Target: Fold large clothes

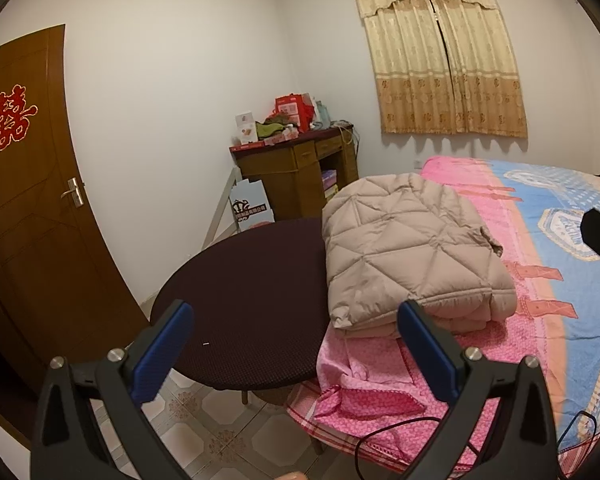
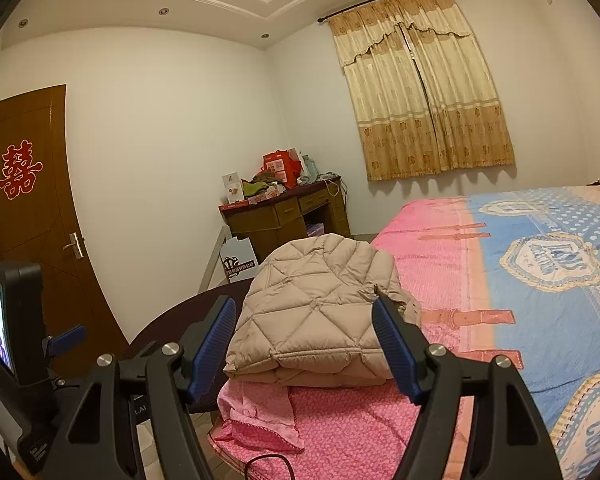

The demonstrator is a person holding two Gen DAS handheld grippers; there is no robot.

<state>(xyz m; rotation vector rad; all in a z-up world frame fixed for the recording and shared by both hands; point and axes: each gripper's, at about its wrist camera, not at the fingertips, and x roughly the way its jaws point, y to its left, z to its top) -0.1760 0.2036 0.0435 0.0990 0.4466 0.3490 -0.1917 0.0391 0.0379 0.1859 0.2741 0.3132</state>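
Note:
A beige quilted down jacket [image 1: 408,252] lies folded into a thick bundle at the corner of the bed, partly overhanging the dark round table [image 1: 244,296]. My left gripper [image 1: 296,316] stands open in front of the table and the jacket's near edge, with nothing between its blue pads. In the right wrist view the same jacket [image 2: 316,312] sits just beyond my right gripper [image 2: 304,320], which is open and held back from the bundle without touching it. The left gripper's body with its small screen [image 2: 4,324] shows at the left edge.
The bed carries a pink and blue sheet [image 1: 560,248], with a loose pink cloth [image 2: 260,412] at its near corner. A black cable [image 1: 400,436] trails over the bed edge. A wooden desk [image 1: 300,168] piled with boxes stands by the far wall; a brown door [image 1: 32,208] is at the left.

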